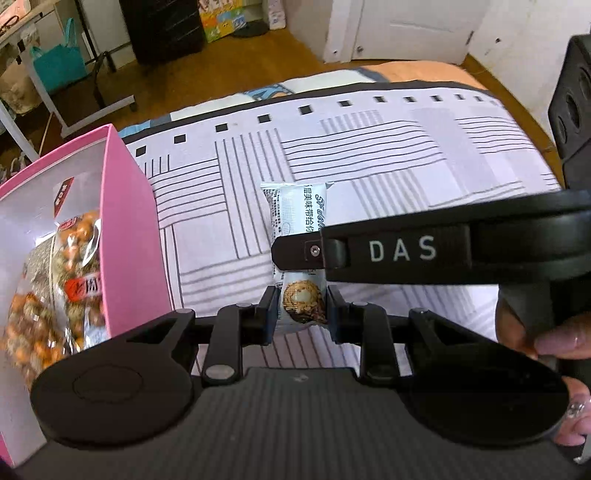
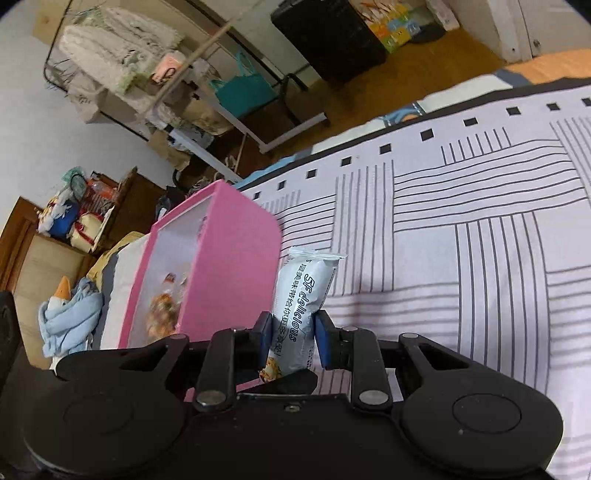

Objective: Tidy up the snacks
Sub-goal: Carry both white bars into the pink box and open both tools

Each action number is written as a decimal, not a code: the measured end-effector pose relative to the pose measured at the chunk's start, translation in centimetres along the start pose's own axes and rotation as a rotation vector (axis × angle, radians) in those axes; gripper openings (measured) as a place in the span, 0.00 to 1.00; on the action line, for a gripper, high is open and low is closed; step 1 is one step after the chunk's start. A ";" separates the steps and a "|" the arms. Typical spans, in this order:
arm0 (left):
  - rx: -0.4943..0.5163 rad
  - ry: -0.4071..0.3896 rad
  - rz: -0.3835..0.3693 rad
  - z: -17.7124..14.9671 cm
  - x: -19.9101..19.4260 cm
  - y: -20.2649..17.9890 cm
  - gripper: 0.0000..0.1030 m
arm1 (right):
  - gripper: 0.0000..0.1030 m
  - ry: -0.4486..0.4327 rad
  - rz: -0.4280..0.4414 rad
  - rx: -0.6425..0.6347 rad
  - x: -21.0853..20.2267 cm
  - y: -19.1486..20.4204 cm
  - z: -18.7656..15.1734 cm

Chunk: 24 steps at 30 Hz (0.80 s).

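Note:
My left gripper (image 1: 301,301) is shut on a white snack pack (image 1: 295,208) with a cookie picture at its lower end, held above the striped bed sheet (image 1: 406,155). My right gripper (image 1: 284,254) reaches in from the right and crosses in front of that pack. In the right wrist view, my right gripper (image 2: 293,319) is shut on a second pale pack (image 2: 310,280) printed "5F delicious", its blue pads pressing both sides. A pink box (image 1: 129,221) with bags of orange snacks (image 1: 74,251) stands on the left; the same pink box (image 2: 229,277) is just left of the right pack.
A person's hand (image 1: 561,343) holds the right gripper's handle. A black object (image 1: 572,110) stands at the bed's right edge. Beyond the bed are a wooden floor, a metal rack with a teal bag (image 2: 240,88) and a dark cabinet (image 2: 328,33). A blue cloth (image 2: 70,317) lies left.

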<state>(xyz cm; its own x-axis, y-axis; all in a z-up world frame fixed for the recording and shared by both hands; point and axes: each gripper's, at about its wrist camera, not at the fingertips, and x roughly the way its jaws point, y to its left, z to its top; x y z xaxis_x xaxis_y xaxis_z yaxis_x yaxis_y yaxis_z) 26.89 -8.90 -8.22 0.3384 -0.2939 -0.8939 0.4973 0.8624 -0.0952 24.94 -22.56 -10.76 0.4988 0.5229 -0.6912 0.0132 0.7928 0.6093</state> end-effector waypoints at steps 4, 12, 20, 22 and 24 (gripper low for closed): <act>-0.002 -0.014 -0.021 -1.6 -2.9 -0.5 0.25 | 0.28 -0.002 0.014 -0.022 -2.1 1.3 -1.3; 0.026 -0.046 -0.037 -3.9 -8.7 -0.7 0.25 | 0.29 -0.063 0.065 -0.110 -5.1 5.9 -3.6; 0.003 -0.101 -0.001 -5.9 -13.4 2.4 0.25 | 0.29 -0.026 0.078 -0.210 -4.0 11.9 -3.1; -0.019 -0.107 0.013 -5.9 -14.2 3.6 0.25 | 0.29 -0.013 0.083 -0.243 -3.3 13.6 -2.4; -0.029 -0.123 0.032 -6.1 -15.0 4.8 0.25 | 0.29 0.002 0.097 -0.261 -2.5 14.9 -2.1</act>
<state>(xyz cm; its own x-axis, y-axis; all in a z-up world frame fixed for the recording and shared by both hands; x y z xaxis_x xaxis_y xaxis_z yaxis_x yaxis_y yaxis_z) 19.37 2.16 2.03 0.4502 -0.3124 -0.8365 0.4618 0.8832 -0.0813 22.09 -11.40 -0.76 0.4854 0.6007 -0.6352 -0.2585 0.7927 0.5521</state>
